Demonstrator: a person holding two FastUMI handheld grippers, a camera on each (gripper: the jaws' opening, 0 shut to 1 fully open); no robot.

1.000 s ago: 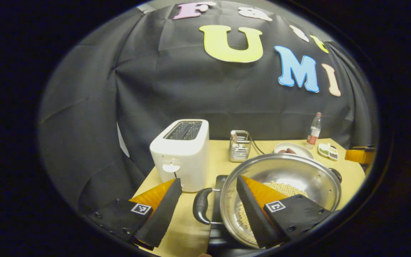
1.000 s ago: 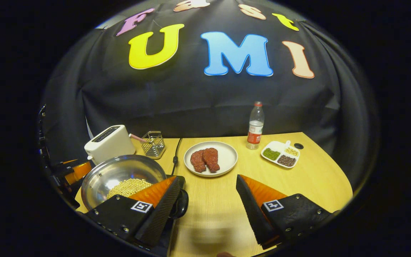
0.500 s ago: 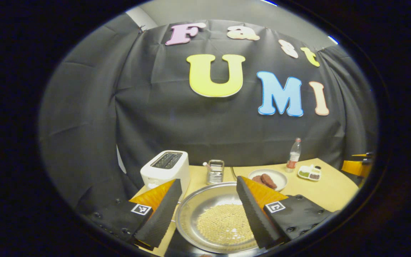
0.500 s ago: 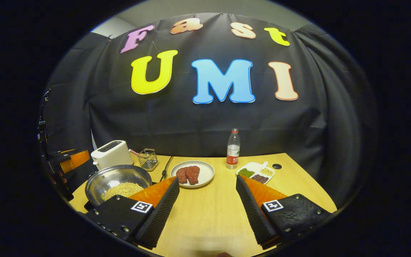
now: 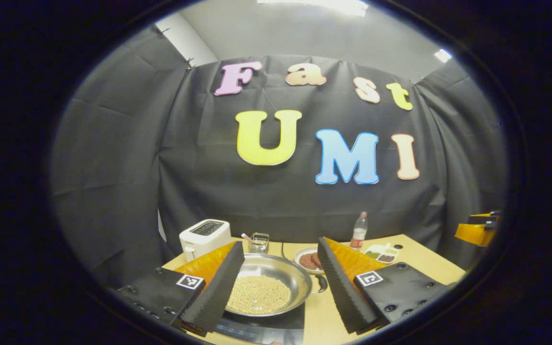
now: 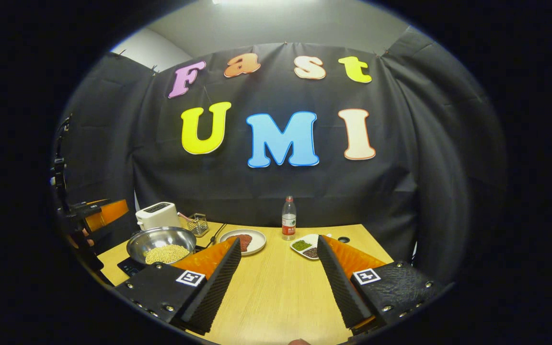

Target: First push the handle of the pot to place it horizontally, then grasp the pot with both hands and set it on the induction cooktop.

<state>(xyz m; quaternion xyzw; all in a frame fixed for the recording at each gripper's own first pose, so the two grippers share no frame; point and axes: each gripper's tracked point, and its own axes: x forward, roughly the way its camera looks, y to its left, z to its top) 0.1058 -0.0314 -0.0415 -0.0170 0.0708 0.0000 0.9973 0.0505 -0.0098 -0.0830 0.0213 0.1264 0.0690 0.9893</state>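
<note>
A steel pot (image 5: 262, 286) holding pale beans rests on the black induction cooktop (image 5: 261, 327), one black side handle (image 5: 322, 283) pointing right. In the left gripper view my left gripper (image 5: 280, 242) hovers open, pulled back from the pot, with nothing between its fingers. In the right gripper view the pot (image 6: 161, 241) and cooktop (image 6: 130, 266) lie far to the left. My right gripper (image 6: 278, 238) is open over bare table, well apart from the pot. The left gripper (image 6: 104, 214) shows at the left edge there. The right gripper (image 5: 477, 228) shows at the far right of the left view.
A white toaster (image 5: 203, 235) and a small wire holder (image 5: 258, 242) stand behind the pot. A plate of meat (image 6: 248, 241), a water bottle (image 6: 288, 218) and a sectioned dish (image 6: 306, 246) sit toward the back of the wooden table (image 6: 281, 292).
Both grippers have drawn back and upward, away from the pot, staying open. The pot stays on the cooktop and now looks smaller and farther off in both views.
</note>
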